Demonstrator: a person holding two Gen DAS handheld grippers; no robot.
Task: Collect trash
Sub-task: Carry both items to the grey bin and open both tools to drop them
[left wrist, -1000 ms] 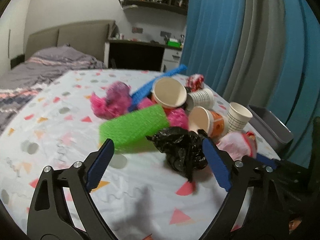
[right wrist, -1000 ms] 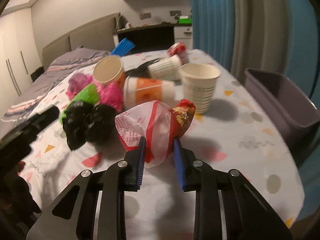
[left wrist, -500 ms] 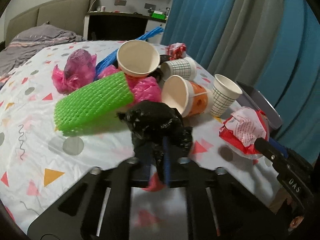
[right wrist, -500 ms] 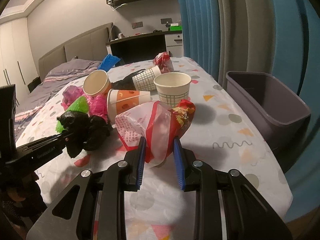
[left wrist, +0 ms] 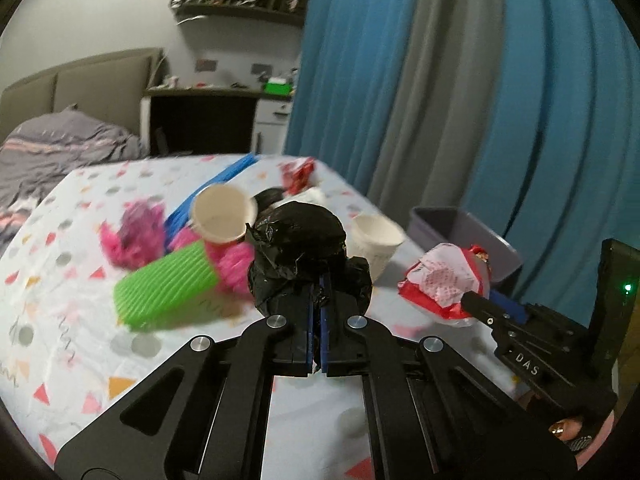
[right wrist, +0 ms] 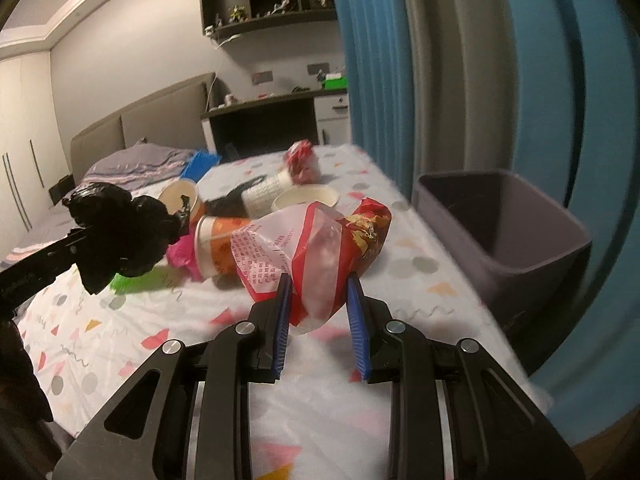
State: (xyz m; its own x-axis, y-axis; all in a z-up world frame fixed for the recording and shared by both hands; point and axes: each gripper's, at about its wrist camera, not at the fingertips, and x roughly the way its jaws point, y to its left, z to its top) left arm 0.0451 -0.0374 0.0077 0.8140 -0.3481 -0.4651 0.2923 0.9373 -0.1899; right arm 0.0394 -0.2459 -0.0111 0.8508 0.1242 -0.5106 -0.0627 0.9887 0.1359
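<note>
Ahead and to the right of the right hand-held gripper (right wrist: pixel 318 292), the grey bin (right wrist: pixel 532 264) stands off the tabletop (right wrist: pixel 420 264) edge, mouth open upward and unobstructed; bare cloth lies between it and the gripper. The blue curtain (right wrist: pixel 500 80) hangs close behind the bin and limits room on that side. Directly ahead, an upright paper cup (right wrist: pixel 306 198) and a toppled orange cup (right wrist: pixel 218 244) block a low, straight pass. To its left, the left hand-held gripper (right wrist: pixel 120 248) with its black bag (right wrist: pixel 120 236) occupies the air near the pile. Left of the left hand-held gripper (left wrist: pixel 318 300), the green mesh roll (left wrist: pixel 168 284) and pink bags (left wrist: pixel 132 236) obstruct; beyond them the cloth is bare.
</note>
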